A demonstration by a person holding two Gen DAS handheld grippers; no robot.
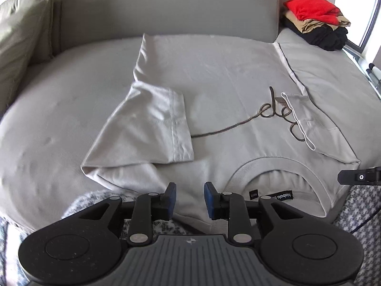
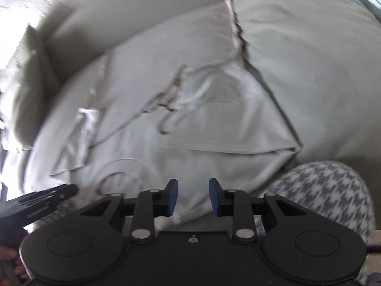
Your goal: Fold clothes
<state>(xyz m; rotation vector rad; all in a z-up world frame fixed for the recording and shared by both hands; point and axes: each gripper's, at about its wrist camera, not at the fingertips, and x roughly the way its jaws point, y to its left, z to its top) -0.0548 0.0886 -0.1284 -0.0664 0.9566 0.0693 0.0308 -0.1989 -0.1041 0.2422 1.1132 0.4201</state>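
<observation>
A pale grey T-shirt (image 1: 226, 76) lies flat on the grey sofa seat (image 1: 47, 109), front up, with a dark looping script line (image 1: 269, 114) across its chest. Both sleeves are folded inward: the left one (image 1: 147, 128) and the right one (image 1: 319, 124). The collar with its black label (image 1: 281, 196) points toward me. My left gripper (image 1: 190, 200) hovers open over the near shoulder area, nothing between its blue pads. In the blurred right wrist view the same shirt (image 2: 147, 109) fills the middle, and my right gripper (image 2: 193, 196) is open and empty above its near edge.
A stack of folded clothes, red on top (image 1: 312, 9) over tan and black, sits at the sofa's far right corner. A cushion (image 1: 21, 31) leans at the far left. A houndstooth fabric (image 2: 321, 190) lies at the near edge. The other gripper's tip (image 1: 357, 177) shows at right.
</observation>
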